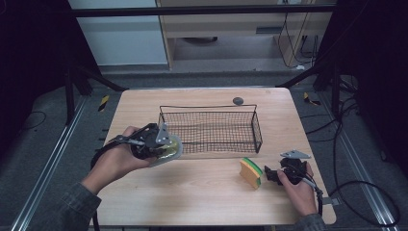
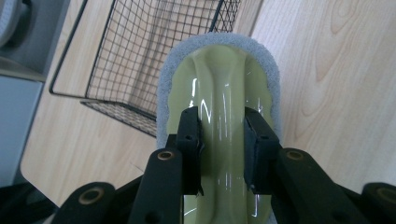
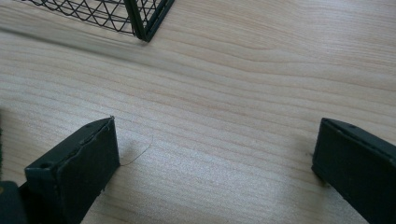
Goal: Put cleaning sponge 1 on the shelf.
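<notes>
Left gripper (image 1: 166,144) sits left of centre in the high view, just off the basket's (image 1: 210,126) left end, above the table (image 1: 202,192). Its jaws are clamped on the scrubber (image 1: 168,150). In my left gripper view the scrubber (image 2: 219,79) runs up the middle of the frame, green handle ridge pinched between both pads (image 2: 190,135), grey pad edge past the tips, basket (image 2: 154,51) at upper left. Right gripper (image 1: 269,174) is lower right, low over the table, jaws spread wide with nothing between them. Sponge (image 1: 251,172) stands just left of its tips; can't tell if they touch.
</notes>
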The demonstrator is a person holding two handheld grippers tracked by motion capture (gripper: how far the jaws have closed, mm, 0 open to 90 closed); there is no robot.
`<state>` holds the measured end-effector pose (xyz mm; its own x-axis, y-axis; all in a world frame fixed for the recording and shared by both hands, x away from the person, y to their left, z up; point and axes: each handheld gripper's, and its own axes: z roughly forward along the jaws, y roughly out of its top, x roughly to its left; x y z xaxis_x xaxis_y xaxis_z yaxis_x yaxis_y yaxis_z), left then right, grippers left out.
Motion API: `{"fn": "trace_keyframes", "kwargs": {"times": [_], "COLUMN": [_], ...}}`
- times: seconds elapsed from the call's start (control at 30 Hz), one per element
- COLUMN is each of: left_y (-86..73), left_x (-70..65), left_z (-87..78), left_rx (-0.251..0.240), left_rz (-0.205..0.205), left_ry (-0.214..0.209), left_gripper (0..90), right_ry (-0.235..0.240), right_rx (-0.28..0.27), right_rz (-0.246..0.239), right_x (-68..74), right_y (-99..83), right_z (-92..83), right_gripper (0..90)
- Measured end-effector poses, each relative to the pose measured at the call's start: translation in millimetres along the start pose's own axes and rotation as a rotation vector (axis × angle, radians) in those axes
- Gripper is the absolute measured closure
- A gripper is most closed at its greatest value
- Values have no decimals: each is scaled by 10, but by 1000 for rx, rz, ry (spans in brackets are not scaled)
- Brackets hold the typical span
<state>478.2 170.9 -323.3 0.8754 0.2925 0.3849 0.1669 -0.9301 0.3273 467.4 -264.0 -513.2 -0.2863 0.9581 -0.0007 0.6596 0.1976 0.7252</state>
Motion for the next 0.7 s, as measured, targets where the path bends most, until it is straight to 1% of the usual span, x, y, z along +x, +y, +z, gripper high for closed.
{"fn": "trace_keyframes", "kwargs": {"times": [0.07, 0.13, 0.17, 0.2, 0.23, 0.27, 0.3, 0.4, 0.43, 0.53, 0.6, 0.67, 0.7], "left_y": [24, 61, 77, 103, 103, 127, 127, 165, 179, 217, 235, 245, 251], "left_x": [15, 59, 83, 132, 132, 188, 188, 260, 278, 337, 388, 444, 465], "left_z": [15, 34, 33, 23, 23, 17, 17, 20, 27, 53, 69, 84, 91], "left_rx": [-1, -18, -32, -55, -55, -60, -60, -73, -72, -58, -62, -75, -80], "left_rz": [6, 34, 40, 51, 51, 57, 57, 70, 76, 92, 98, 89, 91], "left_ry": [1, 16, 27, 63, 63, 91, 91, 108, 111, 136, 147, 153, 160], "left_gripper": [708, 708, 708, 709, 708, 709, 709, 709, 709, 709, 709, 709, 709], "right_ry": [0, 0, 0, -1, -1, -1, -1, -2, -2, 0, 3, 2, 2], "right_rx": [0, 0, 0, 0, 0, 0, 0, 1, 2, 3, 2, 1, 1], "right_rz": [0, 0, 0, 0, 0, 0, 0, -5, -5, -9, -11, -14, -14], "right_x": [0, 0, 0, 0, 0, 1, 1, -1, 0, 4, 4, 3, 3], "right_y": [0, 0, 0, 0, 0, 0, 0, -1, -1, -4, -4, -5, -5], "right_z": [0, 0, 0, 1, 1, 0, 0, 0, 0, -1, -1, 0, 0], "right_gripper": [7, 7, 7, 7, 7, 7, 7, 7, 8, 8, 9, 8, 8]}}
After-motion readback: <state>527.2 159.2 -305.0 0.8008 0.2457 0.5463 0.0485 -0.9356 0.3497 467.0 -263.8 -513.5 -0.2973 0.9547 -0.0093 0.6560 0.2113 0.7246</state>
